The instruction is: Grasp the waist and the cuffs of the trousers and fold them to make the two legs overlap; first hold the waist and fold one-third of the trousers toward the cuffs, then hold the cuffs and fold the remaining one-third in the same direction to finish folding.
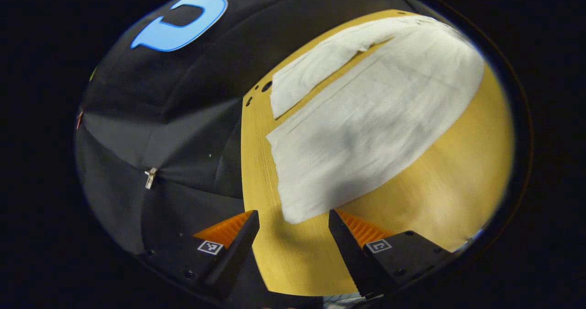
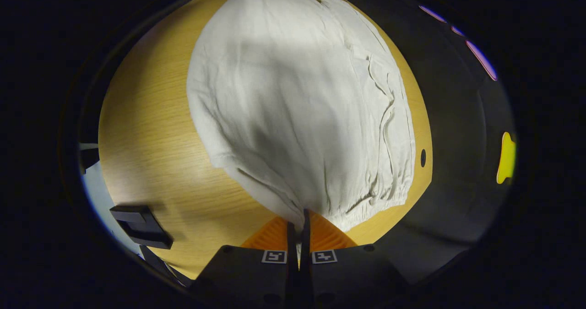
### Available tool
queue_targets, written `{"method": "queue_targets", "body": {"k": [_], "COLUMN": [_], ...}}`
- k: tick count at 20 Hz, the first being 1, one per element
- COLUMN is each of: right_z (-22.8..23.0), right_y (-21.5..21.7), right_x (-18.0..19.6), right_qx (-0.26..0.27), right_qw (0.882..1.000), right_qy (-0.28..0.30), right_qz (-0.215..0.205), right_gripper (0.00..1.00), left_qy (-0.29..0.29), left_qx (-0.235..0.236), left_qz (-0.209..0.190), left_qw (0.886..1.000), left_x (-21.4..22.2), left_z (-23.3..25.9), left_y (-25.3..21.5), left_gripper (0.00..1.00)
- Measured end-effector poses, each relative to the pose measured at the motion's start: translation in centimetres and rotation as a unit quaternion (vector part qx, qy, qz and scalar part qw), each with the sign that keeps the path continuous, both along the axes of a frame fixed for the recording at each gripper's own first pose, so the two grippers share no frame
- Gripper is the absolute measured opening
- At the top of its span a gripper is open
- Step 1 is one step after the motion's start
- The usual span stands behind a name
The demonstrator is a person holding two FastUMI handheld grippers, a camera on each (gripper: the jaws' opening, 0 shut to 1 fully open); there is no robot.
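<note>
My right tongs (image 2: 298, 226) are clamped on the gathered waist edge of the white trousers (image 2: 293, 107), which lie spread on the wooden desk (image 2: 151, 130). My left tongs (image 1: 293, 229) are wide apart, holding nothing, just short of the near leg's cuff (image 1: 288, 208).

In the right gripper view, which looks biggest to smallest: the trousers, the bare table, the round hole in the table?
1. Trousers, though they lie nearest the camera.
2. Table, bare part.
3. Hole, clearly smallest.
</note>
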State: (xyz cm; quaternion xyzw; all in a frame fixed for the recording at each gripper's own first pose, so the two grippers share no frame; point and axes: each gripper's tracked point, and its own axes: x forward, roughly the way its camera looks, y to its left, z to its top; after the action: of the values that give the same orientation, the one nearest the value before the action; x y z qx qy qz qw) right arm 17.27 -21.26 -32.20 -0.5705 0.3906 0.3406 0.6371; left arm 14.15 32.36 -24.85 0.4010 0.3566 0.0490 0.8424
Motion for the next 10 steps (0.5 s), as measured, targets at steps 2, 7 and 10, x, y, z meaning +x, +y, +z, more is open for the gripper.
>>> {"method": "queue_targets", "body": {"k": [2, 7, 10], "right_z": [-0.1, -0.1, -0.1], "right_y": [0.0, 0.0, 0.0], "right_x": [0.1, 0.1, 0.1], "right_qx": [-0.004, -0.002, -0.003], "right_qw": [1.000, 1.000, 1.000], "right_qy": [0.001, 0.003, 0.001], "right_qz": [0.006, 0.002, 0.001], "right_gripper": [0.05, 0.05, 0.05], "left_qy": [0.041, 0.087, 0.134], "left_qx": [0.029, 0.071, 0.127], "left_qz": [-0.040, -0.125, -0.203], "left_qw": [0.998, 0.986, 0.961], "left_x": [0.2, 2.8, 4.7], "left_z": [-1.1, -1.3, -1.2], "left_y": [0.4, 0.4, -0.7], "left_gripper": [0.97, 0.93, 0.80]}}
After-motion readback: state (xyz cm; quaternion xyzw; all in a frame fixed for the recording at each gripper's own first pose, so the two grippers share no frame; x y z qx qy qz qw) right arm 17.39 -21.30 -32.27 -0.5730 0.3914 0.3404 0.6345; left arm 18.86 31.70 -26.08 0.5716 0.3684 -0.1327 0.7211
